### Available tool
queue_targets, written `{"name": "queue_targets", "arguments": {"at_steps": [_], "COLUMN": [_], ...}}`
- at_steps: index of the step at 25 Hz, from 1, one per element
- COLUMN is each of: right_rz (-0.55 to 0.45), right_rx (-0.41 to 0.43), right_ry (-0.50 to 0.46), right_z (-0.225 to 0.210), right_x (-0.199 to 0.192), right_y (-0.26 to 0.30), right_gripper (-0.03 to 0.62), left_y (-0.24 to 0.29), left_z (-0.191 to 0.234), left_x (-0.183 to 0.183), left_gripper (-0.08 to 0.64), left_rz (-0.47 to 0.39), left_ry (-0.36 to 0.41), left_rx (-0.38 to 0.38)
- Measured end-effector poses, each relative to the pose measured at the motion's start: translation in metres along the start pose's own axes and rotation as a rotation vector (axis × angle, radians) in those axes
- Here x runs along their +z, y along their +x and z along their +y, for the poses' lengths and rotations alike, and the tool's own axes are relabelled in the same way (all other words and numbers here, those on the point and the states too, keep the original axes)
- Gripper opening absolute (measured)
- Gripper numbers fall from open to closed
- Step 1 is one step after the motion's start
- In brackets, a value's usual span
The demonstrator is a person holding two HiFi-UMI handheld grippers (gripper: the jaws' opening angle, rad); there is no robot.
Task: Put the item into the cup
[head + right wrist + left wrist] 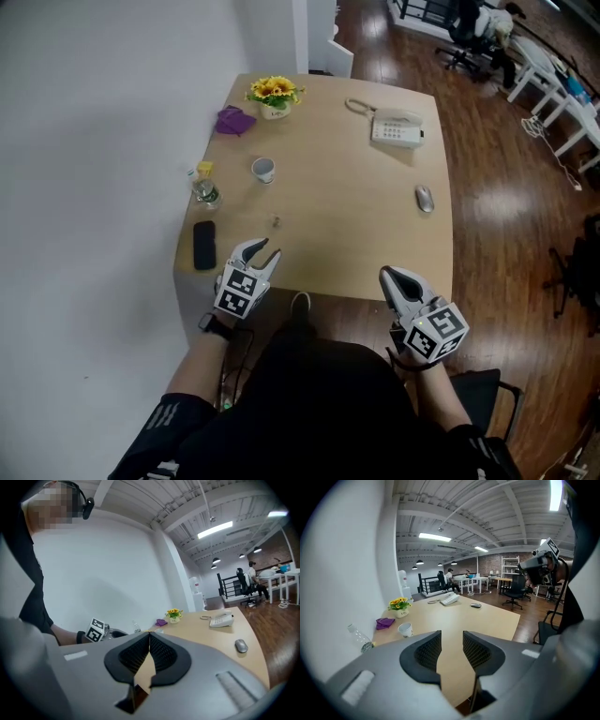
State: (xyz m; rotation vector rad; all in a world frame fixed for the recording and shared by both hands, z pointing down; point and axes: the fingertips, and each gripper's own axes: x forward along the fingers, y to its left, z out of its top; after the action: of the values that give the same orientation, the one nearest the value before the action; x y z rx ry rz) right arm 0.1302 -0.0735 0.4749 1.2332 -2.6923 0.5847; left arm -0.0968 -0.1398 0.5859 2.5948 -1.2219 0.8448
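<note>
One black phone lay at the pale wooden tabletop's left edge, one clear plastic bottle beside it, one white cup, one tiny item lay apart from the cup, left gripper gaped empty, right gripper was closed on nothing, one grey mouse.

Bright, even indoor light from ceiling lamps, which show as white, slightly blown-out bars in both gripper views. In the head view they leave pale glare on the wood floor, while the table carries only faint, soft shadows and the wall is evenly lit. Both gripper views are fisheye, with black corners, lines bowed toward the edges and a slightly soft near foreground; the head view is sharp.
</note>
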Motion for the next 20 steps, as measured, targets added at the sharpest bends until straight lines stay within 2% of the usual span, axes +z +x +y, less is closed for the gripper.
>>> {"name": "queue_targets", "arguments": {"at_steps": [6, 10, 16, 20], "right_rz": [0.029, 0.031, 0.152, 0.238], "right_rx": [-0.054, -0.085, -0.071, -0.045], "right_ry": [0.017, 0.028, -0.038, -0.072], "right_z": [-0.034, -0.049, -0.063, -0.07], "right_x": [0.009, 0.007, -0.02, -0.042], "right_y": [0.07, 0.108, 0.15, 0.167], "right_gripper": [0.009, 0.009, 0.017, 0.054], "left_y": [0.056, 0.086, 0.124, 0.148], "left_z": [0.044, 0.067, 0.072, 0.071], "left_x": [-0.005, -0.021, -0.053, -0.08], "left_gripper": [0.138, 0.138, 0.138, 0.138], "left_rz": [0.041, 0.105, 0.225, 0.313], "left_ry": [-0.002, 0.022, 0.074, 0.085], "left_rx": [-0.091, -0.147, -0.187, -0.181]}}
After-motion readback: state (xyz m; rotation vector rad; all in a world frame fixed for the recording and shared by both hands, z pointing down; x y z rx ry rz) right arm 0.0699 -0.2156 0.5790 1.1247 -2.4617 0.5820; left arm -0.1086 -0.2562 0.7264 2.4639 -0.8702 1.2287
